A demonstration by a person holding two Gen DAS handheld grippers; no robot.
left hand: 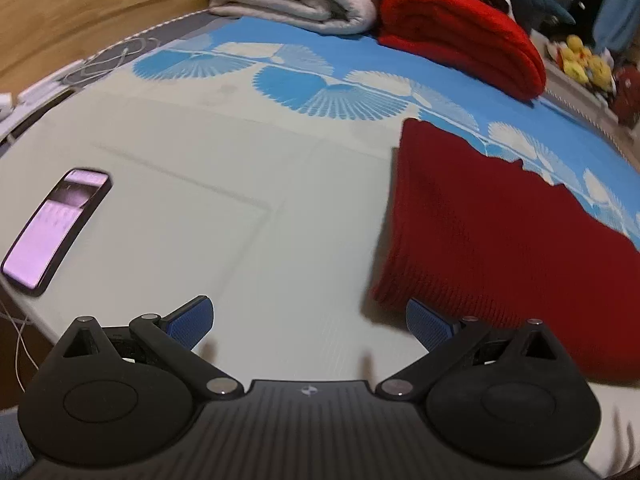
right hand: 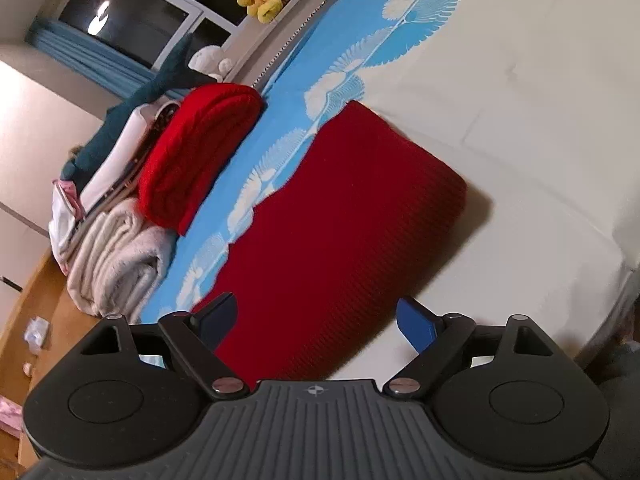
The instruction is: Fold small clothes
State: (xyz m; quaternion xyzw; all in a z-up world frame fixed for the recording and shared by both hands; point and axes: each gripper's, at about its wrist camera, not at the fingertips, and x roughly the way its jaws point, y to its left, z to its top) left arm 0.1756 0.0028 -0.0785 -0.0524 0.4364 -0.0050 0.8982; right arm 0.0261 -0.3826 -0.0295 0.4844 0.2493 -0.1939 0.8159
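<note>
Both grippers hover with fingers spread wide and nothing between them. Left gripper (left hand: 310, 322) sits low in its frame over the pale bedsheet (left hand: 200, 160); its right blue pad seems to touch the edge of the dark red knit garment (left hand: 500, 240), though blur makes this uncertain. Right gripper (right hand: 316, 326) hangs above the same garment (right hand: 340, 220), folded flat mid-frame. A lit phone (left hand: 56, 226) lies at left; folded blankets (left hand: 460, 28) fill the top.

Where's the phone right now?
In the left wrist view, the phone lies screen up on the pale sheet, left of the open left tongs, far from the dark red knit.
</note>
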